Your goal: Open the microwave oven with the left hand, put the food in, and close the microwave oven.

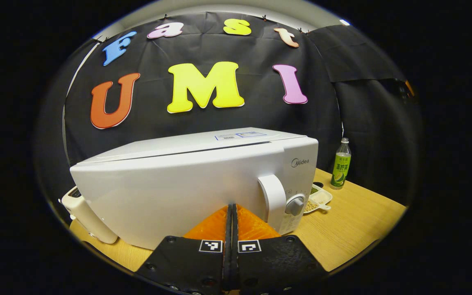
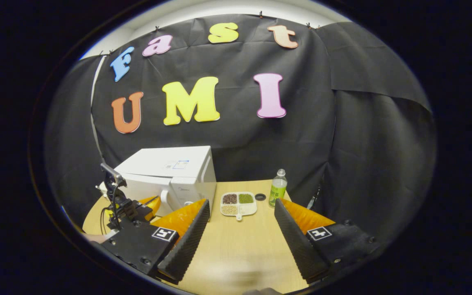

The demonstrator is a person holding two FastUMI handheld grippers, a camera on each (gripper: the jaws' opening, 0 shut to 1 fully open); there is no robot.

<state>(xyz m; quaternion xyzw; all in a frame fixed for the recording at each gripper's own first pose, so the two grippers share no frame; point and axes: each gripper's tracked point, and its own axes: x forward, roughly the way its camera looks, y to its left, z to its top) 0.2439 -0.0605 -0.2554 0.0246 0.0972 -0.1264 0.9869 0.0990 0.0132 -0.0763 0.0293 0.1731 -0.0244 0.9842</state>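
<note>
Step in hand, as judged: the approach to the microwave (image 1: pixel 195 180) door; nothing is opened yet. The door sits closed, its handle (image 1: pixel 273 196) upright just left of the dial (image 1: pixel 295 205). The left gripper (image 1: pixel 232 217) points at the door front, fingers pressed together with nothing between them, its tips just left of the handle. Whether they touch the door cannot be told.

The right gripper (image 2: pixel 242 223) hangs over the table (image 2: pixel 240 250), fingers wide apart and empty. The food tray (image 2: pixel 239 203) lies on the table just right of the microwave, with a bottle (image 2: pixel 277 187) beside it and a small dark ring (image 2: pixel 260 196) between them.

Next move, as judged: the left fingers must part, shift right to straddle the handle, close on it and pull. The tray waits until then.
</note>
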